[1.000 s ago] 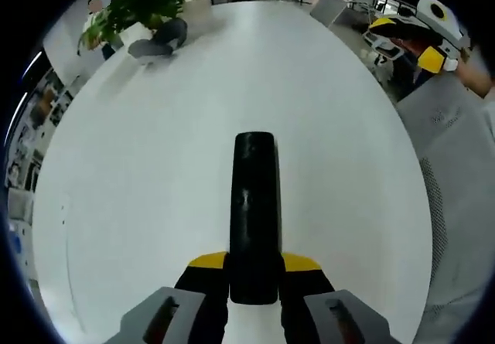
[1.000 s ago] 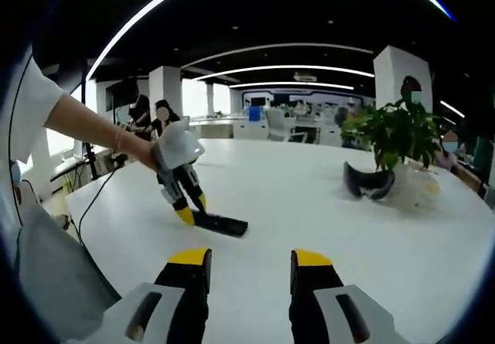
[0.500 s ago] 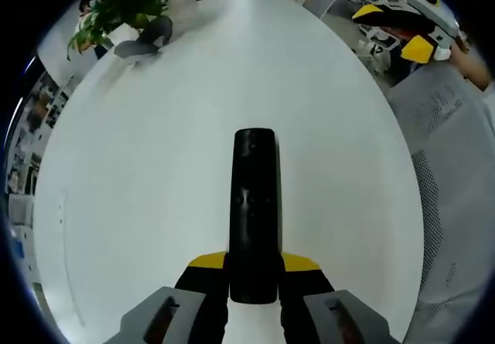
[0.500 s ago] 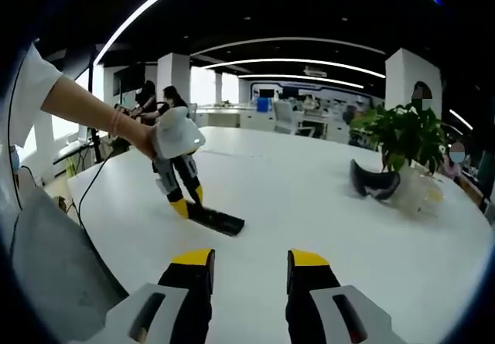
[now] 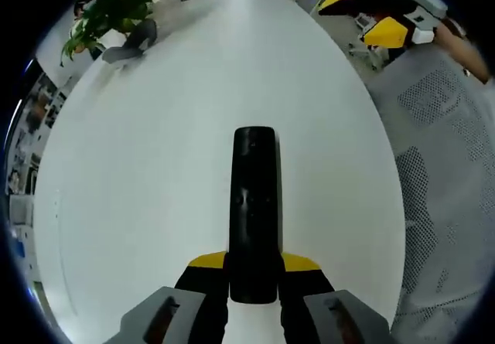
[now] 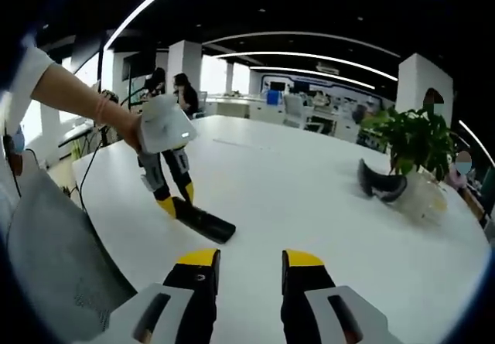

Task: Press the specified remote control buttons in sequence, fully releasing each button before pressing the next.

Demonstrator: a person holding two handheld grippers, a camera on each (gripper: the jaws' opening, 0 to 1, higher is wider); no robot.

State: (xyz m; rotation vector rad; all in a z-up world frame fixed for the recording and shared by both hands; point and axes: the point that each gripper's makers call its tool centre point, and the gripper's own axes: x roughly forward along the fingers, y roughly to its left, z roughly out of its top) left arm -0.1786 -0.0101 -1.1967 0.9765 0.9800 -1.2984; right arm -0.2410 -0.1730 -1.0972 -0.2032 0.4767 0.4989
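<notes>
Left gripper view: jaws of left gripper [image 5: 254, 270] clamped on near end of black remote control [image 5: 254, 205], long axis straight ahead over white counter [image 5: 139, 174].

Right gripper view: right gripper [image 6: 244, 265] empty, jaws narrowly parted, raised; remote control [image 6: 203, 222] ahead-left, still unpressed.

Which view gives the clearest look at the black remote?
The left gripper view: the remote runs lengthwise up the centre, held between the left gripper's fingers. The right gripper view shows it small and foreshortened on the white table.
</notes>
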